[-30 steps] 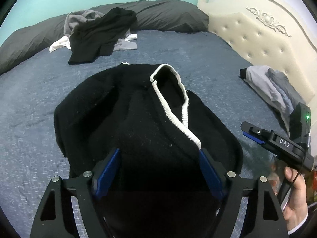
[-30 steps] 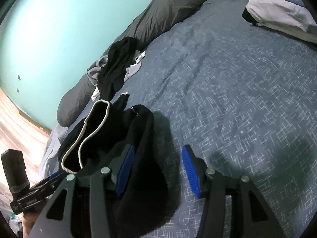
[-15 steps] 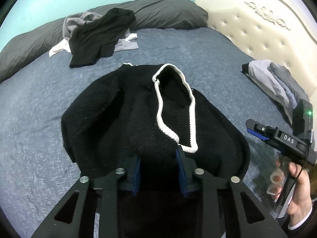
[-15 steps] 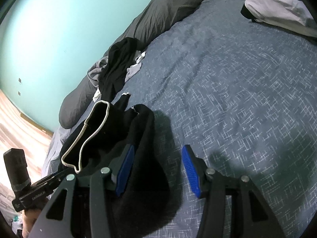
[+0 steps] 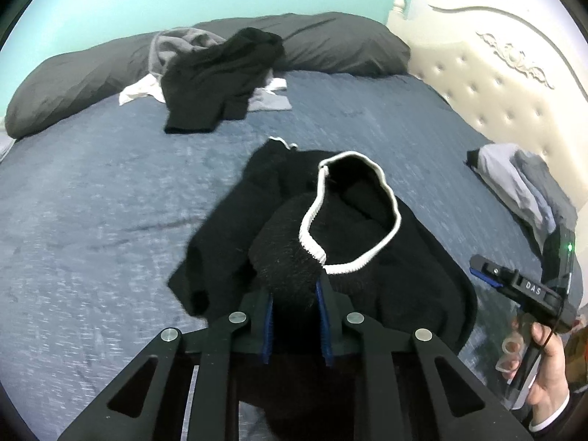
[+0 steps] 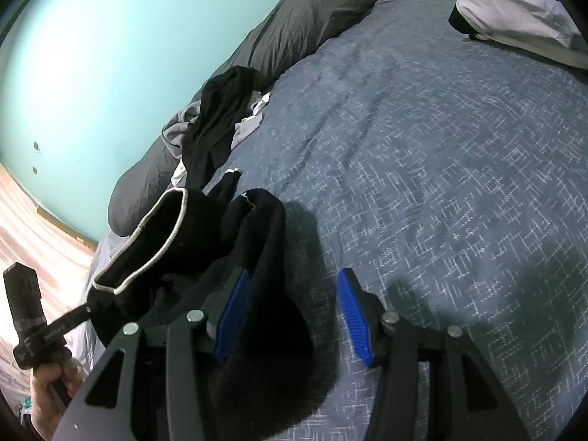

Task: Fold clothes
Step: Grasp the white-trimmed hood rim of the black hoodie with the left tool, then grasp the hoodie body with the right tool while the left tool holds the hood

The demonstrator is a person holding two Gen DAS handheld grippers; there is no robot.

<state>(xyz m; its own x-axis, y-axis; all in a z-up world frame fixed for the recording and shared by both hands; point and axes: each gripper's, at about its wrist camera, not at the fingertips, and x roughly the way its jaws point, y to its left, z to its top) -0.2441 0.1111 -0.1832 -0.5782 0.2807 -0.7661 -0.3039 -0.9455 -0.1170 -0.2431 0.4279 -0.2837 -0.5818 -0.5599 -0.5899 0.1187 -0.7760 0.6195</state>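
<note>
A black sweater with a white-trimmed opening lies bunched on the blue bedspread. My left gripper is closing, and its blue pads press a thick fold of the sweater between them, held a little off the bed. In the right wrist view the same sweater hangs from the left gripper at the lower left. My right gripper stands open just above the bed. The sweater's edge lies under its left pad, and neither pad presses on it.
A loose heap of black and grey clothes lies at the back against dark grey pillows. Folded grey garments sit at the right by the cream tufted headboard. A wooden floor shows past the bed's edge.
The left jaws went from wide apart to gripping a fold of the black sweater and drew it up and back; the trimmed opening rose. The right gripper stayed put.
</note>
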